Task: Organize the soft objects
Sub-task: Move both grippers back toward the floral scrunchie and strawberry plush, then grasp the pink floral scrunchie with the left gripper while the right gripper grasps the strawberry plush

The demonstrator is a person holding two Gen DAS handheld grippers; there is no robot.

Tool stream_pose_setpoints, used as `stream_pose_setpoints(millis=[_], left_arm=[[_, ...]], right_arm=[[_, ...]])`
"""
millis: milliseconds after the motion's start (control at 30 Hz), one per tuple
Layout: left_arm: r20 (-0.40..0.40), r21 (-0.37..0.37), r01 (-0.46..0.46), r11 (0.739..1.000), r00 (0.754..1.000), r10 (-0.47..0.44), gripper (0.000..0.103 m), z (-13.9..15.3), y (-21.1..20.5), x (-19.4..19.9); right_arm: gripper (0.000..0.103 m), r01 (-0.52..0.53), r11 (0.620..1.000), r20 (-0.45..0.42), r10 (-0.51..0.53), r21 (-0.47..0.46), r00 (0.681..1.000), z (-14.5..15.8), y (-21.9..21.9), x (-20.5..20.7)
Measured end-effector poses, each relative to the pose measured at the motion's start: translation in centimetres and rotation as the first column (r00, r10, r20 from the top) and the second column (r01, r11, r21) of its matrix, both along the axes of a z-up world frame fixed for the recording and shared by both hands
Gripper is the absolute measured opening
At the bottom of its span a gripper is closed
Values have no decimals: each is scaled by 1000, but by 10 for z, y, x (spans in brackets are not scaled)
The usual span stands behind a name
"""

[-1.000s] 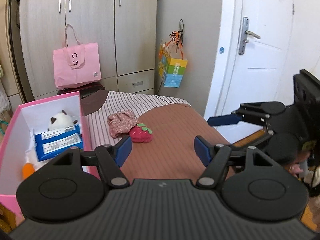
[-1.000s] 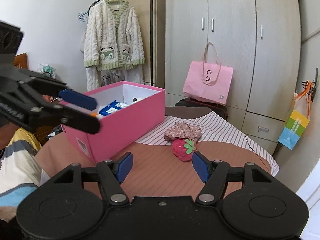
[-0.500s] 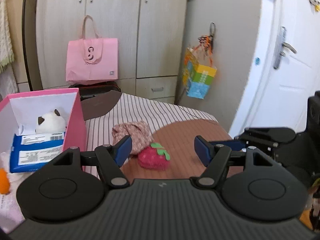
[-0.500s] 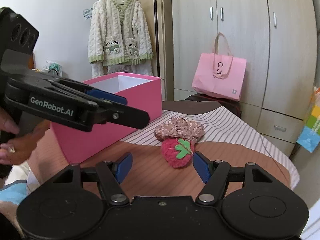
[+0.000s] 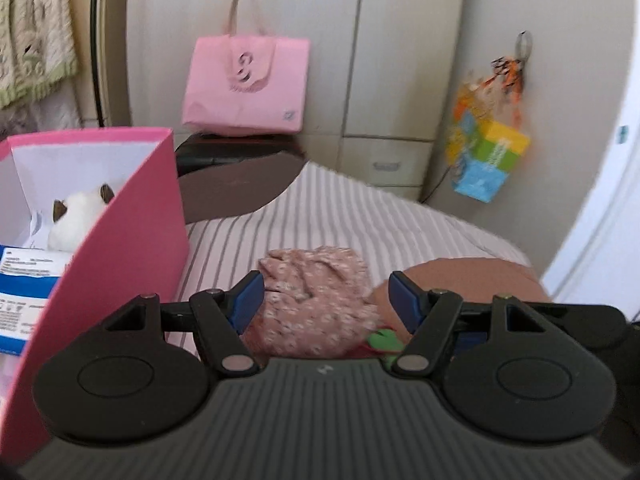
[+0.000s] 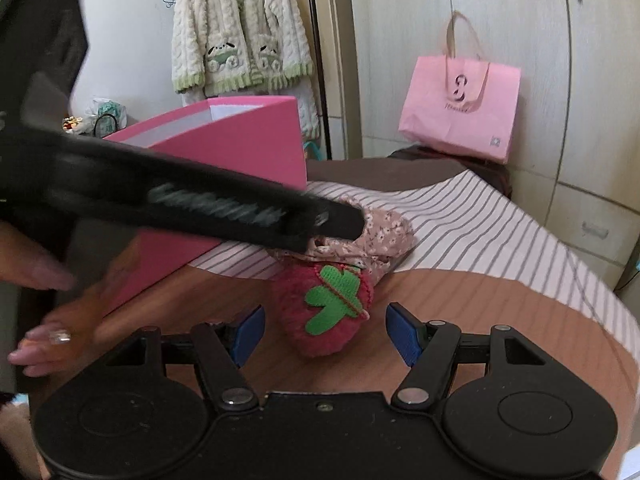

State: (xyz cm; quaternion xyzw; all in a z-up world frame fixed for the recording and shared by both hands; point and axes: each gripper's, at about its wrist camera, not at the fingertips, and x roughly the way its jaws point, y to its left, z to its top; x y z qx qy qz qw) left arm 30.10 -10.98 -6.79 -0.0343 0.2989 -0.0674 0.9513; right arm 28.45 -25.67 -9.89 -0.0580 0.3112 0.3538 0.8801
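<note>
A pink floral fabric piece point(image 5: 316, 300) lies on the table with a red knitted strawberry point(image 6: 328, 312) touching its near side. My left gripper point(image 5: 326, 300) is open, its blue pads either side of the floral fabric, just above it. In the right wrist view the left gripper point(image 6: 336, 226) reaches in from the left over the floral fabric point(image 6: 380, 232). My right gripper point(image 6: 326, 332) is open with the strawberry between its pads. A pink box point(image 5: 132, 240) at the left holds a white plush toy point(image 5: 76, 216) and a blue pack point(image 5: 24, 276).
A pink paper bag point(image 5: 248, 84) stands behind the table against the wardrobe. A colourful bag point(image 5: 488, 160) hangs at the right. A knitted cardigan point(image 6: 240, 36) hangs behind the box. The table has a striped cloth point(image 6: 480, 224) and a brown surface point(image 6: 500, 320).
Both grippers have moved forward and down to the table's soft items. The left now straddles the floral fabric, the right straddles the strawberry. Both stayed open.
</note>
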Motion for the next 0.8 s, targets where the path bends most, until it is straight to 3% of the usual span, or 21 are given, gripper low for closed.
stream_pose_setpoints(millis=[167, 467, 567, 600, 633, 800], left_arm=[[-60, -55, -49, 997, 997, 46, 66, -11, 10, 16], [-127, -82, -109, 991, 987, 98, 64, -32, 9, 32], [-102, -59, -124, 991, 988, 117, 57, -33, 6, 30], [-96, -59, -129, 990, 988, 123, 47, -34, 6, 29], [-91, -49, -128, 991, 988, 123, 35, -34, 5, 29], [-66, -19, -115, 993, 991, 114, 15, -36, 2, 25]], right_arm=[[72, -27, 999, -4, 27, -20, 1000, -8, 9, 10], [66, -8, 998, 41, 11, -66, 999, -11, 14, 11], [66, -8, 998, 38, 10, -60, 999, -11, 12, 11], [65, -6, 998, 35, 8, -58, 999, -10, 12, 11], [62, -4, 998, 34, 6, -58, 999, -10, 11, 11], [43, 27, 998, 31, -25, -58, 999, -9, 8, 12]])
